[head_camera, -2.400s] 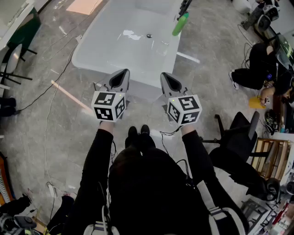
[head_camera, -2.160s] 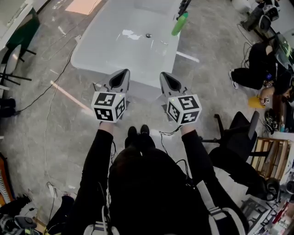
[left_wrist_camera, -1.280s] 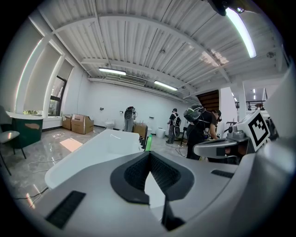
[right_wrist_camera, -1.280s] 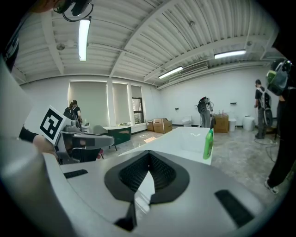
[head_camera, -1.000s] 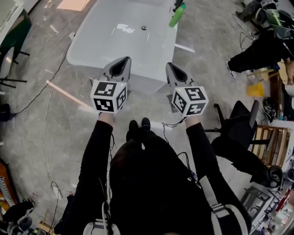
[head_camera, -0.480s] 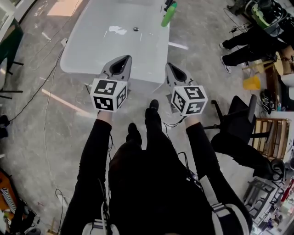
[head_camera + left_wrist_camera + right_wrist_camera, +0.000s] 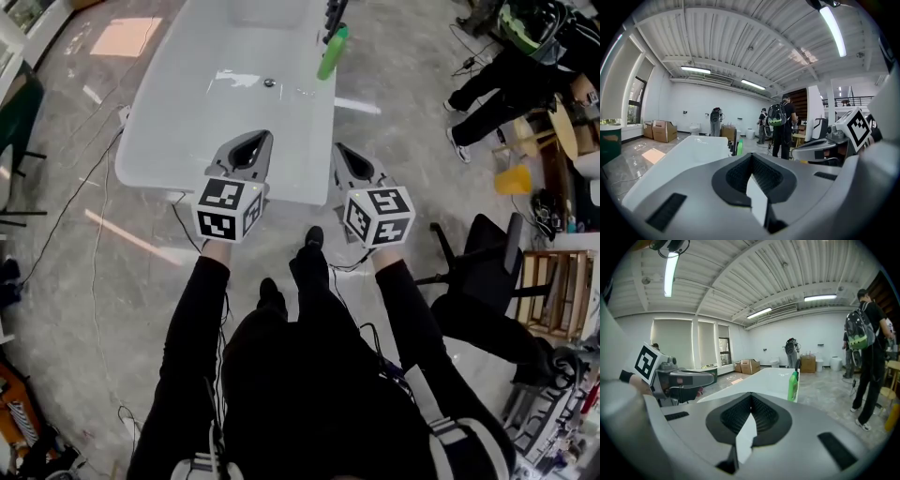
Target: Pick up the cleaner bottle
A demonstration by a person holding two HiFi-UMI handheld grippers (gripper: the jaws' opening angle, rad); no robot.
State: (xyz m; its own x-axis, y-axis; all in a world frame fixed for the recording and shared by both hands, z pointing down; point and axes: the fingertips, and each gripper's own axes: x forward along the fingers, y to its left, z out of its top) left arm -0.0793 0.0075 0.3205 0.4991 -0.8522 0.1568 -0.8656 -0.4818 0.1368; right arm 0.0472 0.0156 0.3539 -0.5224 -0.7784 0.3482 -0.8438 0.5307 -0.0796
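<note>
Bottle [image 7: 330, 52] stands upright at the far right edge of the surface [image 7: 178, 131], well apart from the left gripper [image 7: 249, 148] and right gripper [image 7: 349, 159], both closed, empty; judged light, slick plastic, best gripped mid-body.

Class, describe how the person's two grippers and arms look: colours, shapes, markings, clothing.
Both the left gripper and right gripper are grey tapering shells with a black ribbed recess at the jaws. Each carries a white cube printed with black square markers. The person wears long black sleeves.
</note>
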